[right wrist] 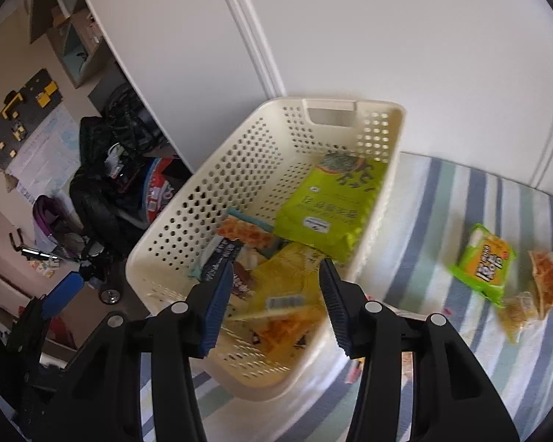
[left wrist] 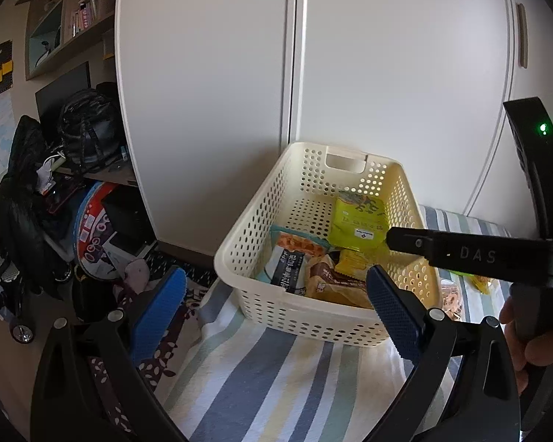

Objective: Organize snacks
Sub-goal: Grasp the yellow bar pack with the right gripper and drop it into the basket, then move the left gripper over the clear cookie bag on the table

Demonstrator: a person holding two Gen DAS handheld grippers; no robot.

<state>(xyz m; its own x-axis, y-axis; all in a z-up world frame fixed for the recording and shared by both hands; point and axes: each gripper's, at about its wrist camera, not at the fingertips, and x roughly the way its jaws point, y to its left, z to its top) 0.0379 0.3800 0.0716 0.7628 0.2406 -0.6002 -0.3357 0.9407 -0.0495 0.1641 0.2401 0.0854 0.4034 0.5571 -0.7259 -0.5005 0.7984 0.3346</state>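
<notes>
Cream perforated plastic basket [right wrist: 188, 199], on striped bedcover [right wrist: 442, 191] near its wardrobe edge: holds gathered packets, large lime-green packet [right wrist: 324, 206] propped against far wall. Right gripper [right wrist: 276, 294], fingers apart, empty, above basket. Left gripper [left wrist: 276, 294], fingers wide, empty. Green-orange snack packet [right wrist: 484, 263] and others await on the bedcover, right of the basket.

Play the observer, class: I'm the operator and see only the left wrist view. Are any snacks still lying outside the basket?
Observer: Yes. The right wrist view shows a green and orange packet on the striped cover, to the right of the basket.
Operator: Only that one?
Observer: No. A waffle packet lies beside it, at the picture's edge.
Operator: Is the right gripper carrying anything?
Observer: No. The right gripper has its jaws open and empty, above the snacks in the basket.
</notes>
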